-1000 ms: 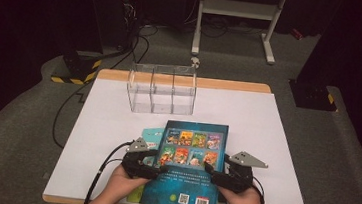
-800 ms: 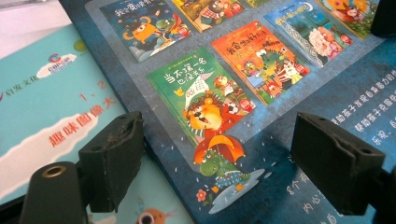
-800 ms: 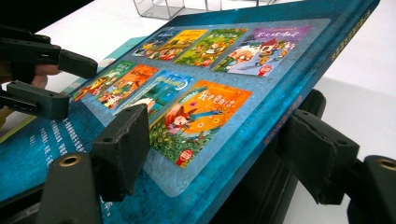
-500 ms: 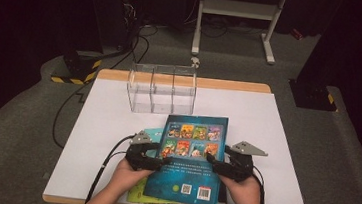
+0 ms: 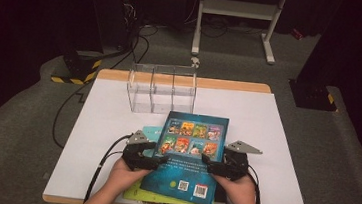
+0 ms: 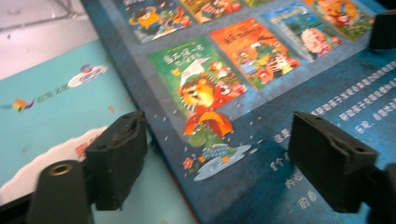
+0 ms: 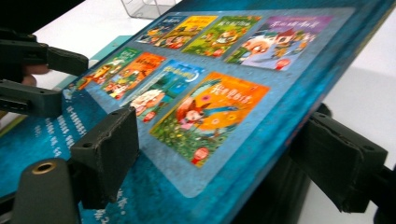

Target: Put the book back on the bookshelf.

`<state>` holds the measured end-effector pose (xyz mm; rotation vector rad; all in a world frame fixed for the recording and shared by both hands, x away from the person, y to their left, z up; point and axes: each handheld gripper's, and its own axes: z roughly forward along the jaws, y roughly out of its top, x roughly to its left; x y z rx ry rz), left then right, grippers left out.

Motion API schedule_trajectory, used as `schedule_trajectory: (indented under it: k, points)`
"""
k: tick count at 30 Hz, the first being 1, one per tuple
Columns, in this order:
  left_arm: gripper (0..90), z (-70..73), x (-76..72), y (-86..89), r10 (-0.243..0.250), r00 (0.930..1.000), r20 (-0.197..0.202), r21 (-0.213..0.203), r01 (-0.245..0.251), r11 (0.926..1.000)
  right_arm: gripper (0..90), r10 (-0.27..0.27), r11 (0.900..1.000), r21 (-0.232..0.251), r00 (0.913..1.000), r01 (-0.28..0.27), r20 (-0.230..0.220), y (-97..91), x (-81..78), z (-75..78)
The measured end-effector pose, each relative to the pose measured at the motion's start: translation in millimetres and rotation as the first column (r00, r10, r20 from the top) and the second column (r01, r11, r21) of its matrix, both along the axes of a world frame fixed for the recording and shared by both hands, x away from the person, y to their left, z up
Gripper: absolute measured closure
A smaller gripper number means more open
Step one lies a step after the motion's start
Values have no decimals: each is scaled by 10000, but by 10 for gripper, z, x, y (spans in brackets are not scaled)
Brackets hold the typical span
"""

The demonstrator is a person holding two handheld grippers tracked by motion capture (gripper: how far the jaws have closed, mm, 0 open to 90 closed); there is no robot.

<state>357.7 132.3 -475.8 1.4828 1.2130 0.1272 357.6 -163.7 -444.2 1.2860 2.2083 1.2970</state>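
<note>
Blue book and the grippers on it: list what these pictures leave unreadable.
- Blue book: its back-cover text is too small in the high view, blurred in both gripper views.
- Books under it: how many, hidden by the blue book and hands.
- Clear box: contents unclear, too small and glassy.
- Right gripper: whether its pads touch the book, unclear.

The dark blue book (image 5: 188, 158) carries eight small cover pictures on its back, each with a Chinese title too blurred to read. Below them run rows of white Chinese characters (image 6: 359, 100), also too blurred to make out. Near the book's lower edge are a square scan code (image 5: 181, 185) and a barcode (image 5: 201, 190). The light blue book (image 6: 51, 107) beneath bears small print beside a logo, unreadable.
</note>
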Motion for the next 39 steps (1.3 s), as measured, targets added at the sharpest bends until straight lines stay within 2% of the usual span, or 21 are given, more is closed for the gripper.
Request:
schedule_trajectory:
  k: [1,2,4,6,9,13,17,21,28,33,39]
  points:
    - [214,1,-10,25,-231,9997,-51,-33,230,9997,145,34,9999,122,10000,-33,-12,16,-17,7]
    - [247,6,-25,24,-283,9996,58,14,283,9996,147,40,9999,140,10000,-40,-7,18,-21,10]
    - [258,11,-47,12,-234,9995,224,105,232,9997,151,34,10000,87,10000,-34,-12,20,-28,8]
    - [261,10,-53,13,-241,9994,245,149,237,9996,155,60,9999,120,10000,-59,-60,18,-29,6]
    - [265,-9,-69,19,-129,9996,251,-41,130,9999,163,-17,10000,83,9999,18,-122,26,-1,23]
    - [271,-4,-89,15,-111,9994,331,3,111,9999,168,0,10000,-53,9996,-2,-294,56,30,10]
    - [271,-11,-106,18,-71,9992,396,-30,72,10000,165,-164,9999,-47,9998,163,-67,53,-11,1]
    - [271,-12,-119,15,-27,9990,444,-27,28,10000,162,-73,9999,70,9999,74,-157,56,-32,-25]
    - [271,-14,-116,16,-34,9994,348,-71,36,10000,178,36,9996,288,9998,-30,-204,48,-27,-30]
    - [271,-18,-115,17,-38,9995,319,-83,40,10000,198,7,10000,65,9997,-5,-261,56,-24,-7]
    - [271,-21,-111,25,-97,9996,261,-9,97,10000,265,-197,9998,48,9995,199,-231,44,-40,27]
